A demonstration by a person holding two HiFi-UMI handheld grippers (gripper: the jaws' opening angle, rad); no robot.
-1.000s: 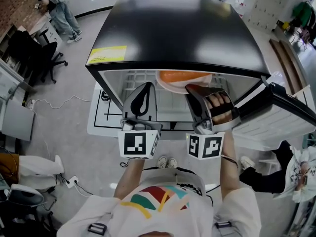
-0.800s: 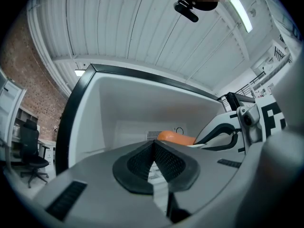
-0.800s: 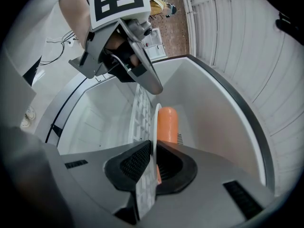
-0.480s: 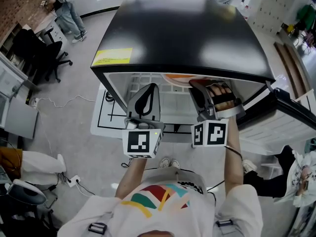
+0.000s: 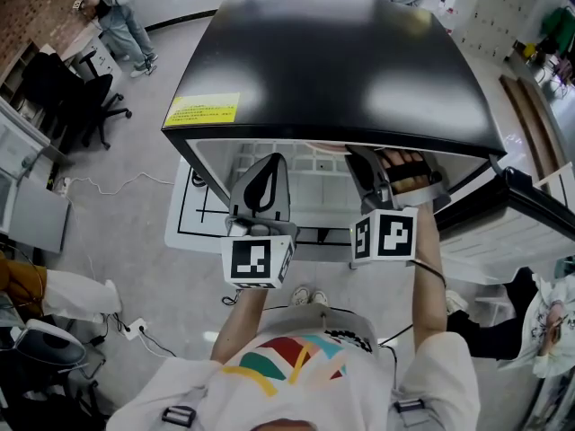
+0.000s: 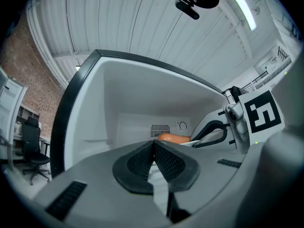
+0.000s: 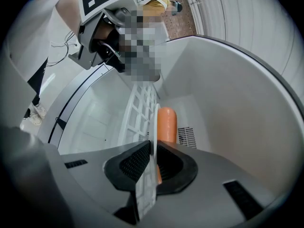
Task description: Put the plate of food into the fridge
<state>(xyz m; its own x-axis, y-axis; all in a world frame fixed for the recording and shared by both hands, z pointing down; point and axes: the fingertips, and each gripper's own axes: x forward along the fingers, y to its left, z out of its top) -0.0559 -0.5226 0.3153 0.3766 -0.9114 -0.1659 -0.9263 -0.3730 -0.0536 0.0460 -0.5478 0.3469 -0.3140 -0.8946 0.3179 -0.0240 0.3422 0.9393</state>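
Note:
A small black-topped fridge (image 5: 332, 61) stands open in front of me, its door (image 5: 530, 214) swung out to the right. My right gripper (image 7: 153, 146) reaches inside over the white wire shelf (image 7: 140, 108). It holds the rim of a white plate (image 7: 154, 127) edge-on between its pads, and its jaws are opening slightly. Orange food (image 7: 166, 125) lies on the plate near the back wall vent. In the head view the fridge top hides the plate. My left gripper (image 6: 153, 144) is shut with nothing in it, at the fridge mouth beside the right one; the orange food (image 6: 173, 137) shows past it.
Fridge walls close in on both sides of the grippers. An office chair (image 5: 63, 97) and a standing person (image 5: 112, 12) are at the far left. A seated person (image 5: 548, 317) is at the lower right beyond the door. A cable (image 5: 99, 187) runs across the floor.
My right gripper has pushed deeper into the fridge with the plate, which has slid out of the head view under the fridge top. The left gripper moved forward slightly.

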